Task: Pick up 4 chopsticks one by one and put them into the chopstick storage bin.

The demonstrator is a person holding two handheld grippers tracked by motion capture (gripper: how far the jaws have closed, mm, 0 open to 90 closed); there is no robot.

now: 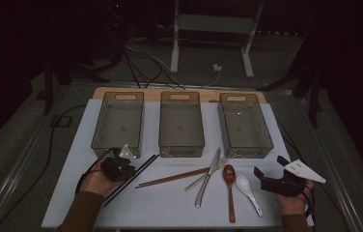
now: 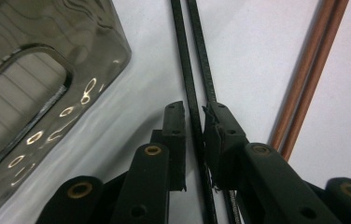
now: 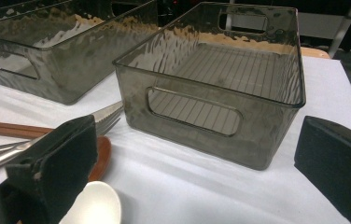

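Observation:
A pair of black chopsticks (image 1: pixel 138 170) lies slanted on the white mat below the left bin. My left gripper (image 1: pixel 125 170) sits at their middle. In the left gripper view its jaws (image 2: pixel 196 112) stand almost together, with the black chopsticks (image 2: pixel 185 56) pinched between the pads. My right gripper (image 1: pixel 270 166) rests at the mat's right side, open. In the right gripper view its jaws (image 3: pixel 197 154) stand wide apart with nothing gripped, and the white spoon (image 3: pixel 92 205) lies just below the left jaw.
Three smoky clear bins stand in a row at the back: left (image 1: pixel 96 140), middle (image 1: pixel 181 150), right (image 1: pixel 268 140). Brown chopsticks (image 1: pixel 172 178), a knife (image 1: pixel 204 188), a fork (image 1: pixel 224 160), a wooden spoon (image 1: pixel 229 186) and the white spoon (image 1: pixel 247 191) lie mid-mat.

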